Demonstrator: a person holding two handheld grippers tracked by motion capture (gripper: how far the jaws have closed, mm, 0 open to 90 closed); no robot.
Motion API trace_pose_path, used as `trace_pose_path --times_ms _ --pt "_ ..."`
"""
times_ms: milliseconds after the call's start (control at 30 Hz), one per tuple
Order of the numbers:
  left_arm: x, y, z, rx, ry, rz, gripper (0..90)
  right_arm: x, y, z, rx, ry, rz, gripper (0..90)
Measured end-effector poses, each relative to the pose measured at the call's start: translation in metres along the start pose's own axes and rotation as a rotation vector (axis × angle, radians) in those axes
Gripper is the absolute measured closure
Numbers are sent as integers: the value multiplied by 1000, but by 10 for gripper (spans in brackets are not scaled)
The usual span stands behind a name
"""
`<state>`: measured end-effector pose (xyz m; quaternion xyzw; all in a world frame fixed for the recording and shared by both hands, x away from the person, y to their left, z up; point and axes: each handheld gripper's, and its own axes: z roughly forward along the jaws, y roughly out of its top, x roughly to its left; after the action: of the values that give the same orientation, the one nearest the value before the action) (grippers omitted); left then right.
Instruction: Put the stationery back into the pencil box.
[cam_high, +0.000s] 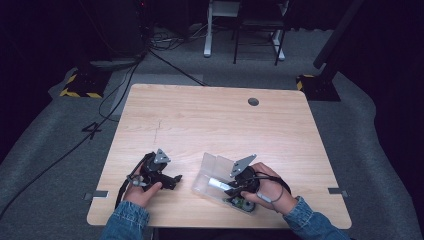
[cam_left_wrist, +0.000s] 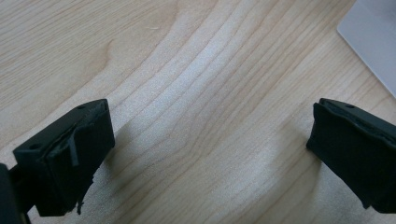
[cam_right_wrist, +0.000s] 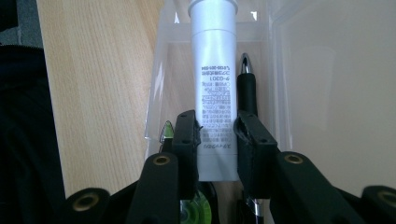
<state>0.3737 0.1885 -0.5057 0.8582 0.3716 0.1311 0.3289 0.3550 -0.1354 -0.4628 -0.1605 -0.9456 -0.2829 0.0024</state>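
Work in hand: the right gripper (cam_right_wrist: 217, 140) carries a white cylindrical plastic tube (cam_right_wrist: 214, 88) with small black print over a clear plastic box (cam_high: 216, 182) with a hinged lid, at the near right of the light wooden table (cam_high: 210, 120).
Right fingers: closed on the tube, one black pad on each side of its lower body, which leaves the printed middle and the cap end free; the hold looks firm and square.
Why held so: the tube lies along the box's length, so it seems lined up to go down lengthways beside the contents.
Tube's look: smooth, matte white, round, with a slightly wider cap at the far end.
Box contents: a black pen (cam_right_wrist: 246, 88) lies just beside the tube; something green (cam_right_wrist: 167, 133) shows near the left pad, too hidden to name.
Lid: stands open on the far side, out of the way.
Left gripper (cam_high: 162, 175): rests on the table apart from the box, its fingers (cam_left_wrist: 70, 154) spread wide with nothing between them, apparently waiting.
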Motion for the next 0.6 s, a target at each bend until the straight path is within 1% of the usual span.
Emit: trace_pose_path --times_ms 67,200,300,400,433,600 --pt "0 0 0 0 0 0 4 0 0 1 -5 3 2 713" --pt "0 0 0 0 0 0 5 -2 -1 3 0 0 8 713" --pt "0 0 0 0 1 0 5 -3 -2 4 -6 4 28 713" --pt "0 0 0 0 1 0 5 -3 -2 5 -8 6 26 712" --pt "0 0 0 0 0 0 5 -3 -2 5 -7 7 16 711" --pt "0 0 0 0 0 0 5 -2 -2 6 -9 5 19 711"
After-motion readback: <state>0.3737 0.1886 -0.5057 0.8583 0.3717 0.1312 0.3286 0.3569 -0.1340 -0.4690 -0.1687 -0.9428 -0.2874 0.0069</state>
